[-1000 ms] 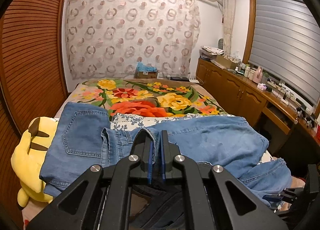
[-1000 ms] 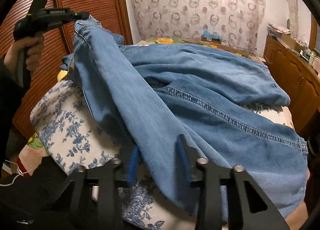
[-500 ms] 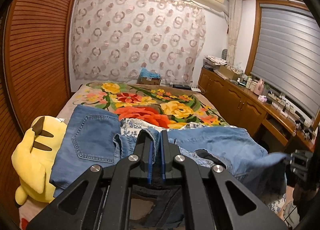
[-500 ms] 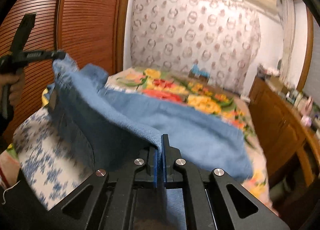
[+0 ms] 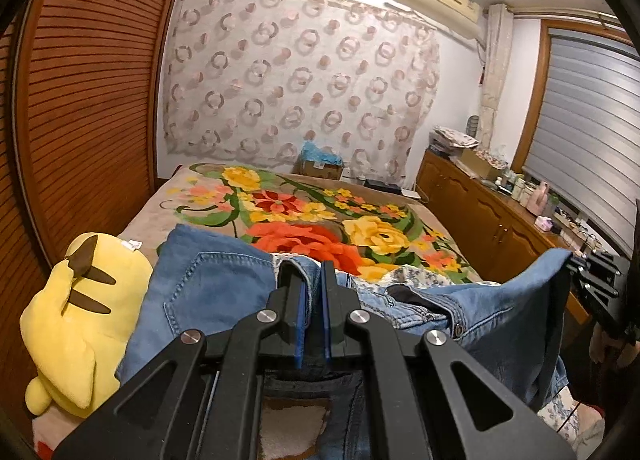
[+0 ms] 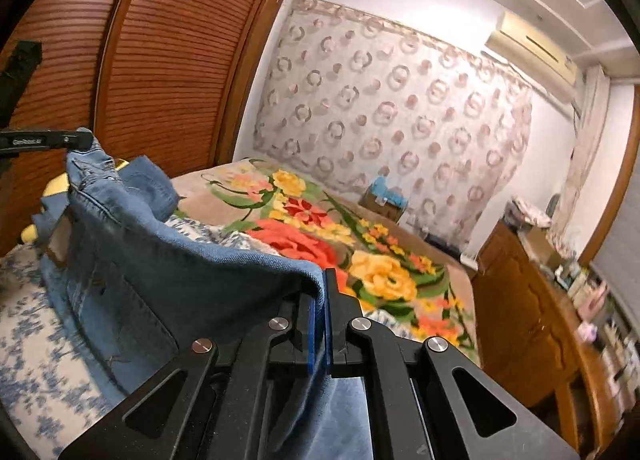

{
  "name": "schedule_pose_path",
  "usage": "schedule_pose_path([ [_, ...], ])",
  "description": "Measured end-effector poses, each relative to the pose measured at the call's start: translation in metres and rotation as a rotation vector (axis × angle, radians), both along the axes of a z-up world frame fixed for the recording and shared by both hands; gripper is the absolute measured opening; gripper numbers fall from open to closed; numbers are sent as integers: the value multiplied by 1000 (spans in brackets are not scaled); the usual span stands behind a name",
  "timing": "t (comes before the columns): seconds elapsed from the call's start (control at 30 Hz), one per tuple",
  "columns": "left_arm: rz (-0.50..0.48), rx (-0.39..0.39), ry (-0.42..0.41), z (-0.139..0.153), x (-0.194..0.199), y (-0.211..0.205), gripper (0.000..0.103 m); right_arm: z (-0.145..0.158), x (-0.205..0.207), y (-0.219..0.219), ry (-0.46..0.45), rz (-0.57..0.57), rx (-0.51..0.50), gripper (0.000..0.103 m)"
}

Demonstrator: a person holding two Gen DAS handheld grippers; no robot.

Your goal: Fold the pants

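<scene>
Blue denim pants hang stretched between my two grippers above the near end of the bed. My left gripper is shut on the waistband, with denim pinched between its blue pads. My right gripper is shut on another edge of the pants, and the cloth drapes down from it to the left. In the left wrist view the right gripper holds a raised denim corner at the far right. The right wrist view shows the left gripper at the far left, gripping the waistband.
A flowered blanket covers the bed, with a blue-patterned white sheet under the pants. A yellow plush toy lies at the left edge by the slatted wooden doors. A wooden cabinet runs along the right wall.
My right gripper has shut on the pants and lifted them up off the bed. The left gripper has drawn back with the waistband. The denim now hangs between the two.
</scene>
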State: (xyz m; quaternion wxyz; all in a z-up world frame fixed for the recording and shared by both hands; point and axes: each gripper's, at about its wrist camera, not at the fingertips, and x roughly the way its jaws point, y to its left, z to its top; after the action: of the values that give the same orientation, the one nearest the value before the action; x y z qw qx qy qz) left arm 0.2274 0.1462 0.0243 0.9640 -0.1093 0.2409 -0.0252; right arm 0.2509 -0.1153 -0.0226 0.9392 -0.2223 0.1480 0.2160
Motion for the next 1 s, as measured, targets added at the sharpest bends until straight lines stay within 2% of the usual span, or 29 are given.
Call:
schedule_pose_path([
  [0.33,12,8,104,-42,45,10,7,-64,86,37,93,5,-59,3],
  [0.4,10,34,127,-48,50,8,8,-77,99,42,114,6,-60,3],
  [0.57,-3,53,137,-49,49,4,15,-88,123,49,138,14,-64,3],
  [0.6,-10,60,136,-48,48,3,19,-90,126,51,143,15,-67,3],
  [0.73,15,119,99,-42,39,0,66,-86,142,44,151,15,-85,3],
  [0.8,15,125,84,-39,37,2,75,-88,144,45,158,13,-83,3],
  [1.0,-21,130,68,-35,27,-8,75,-80,151,41,194,-7,-54,3],
])
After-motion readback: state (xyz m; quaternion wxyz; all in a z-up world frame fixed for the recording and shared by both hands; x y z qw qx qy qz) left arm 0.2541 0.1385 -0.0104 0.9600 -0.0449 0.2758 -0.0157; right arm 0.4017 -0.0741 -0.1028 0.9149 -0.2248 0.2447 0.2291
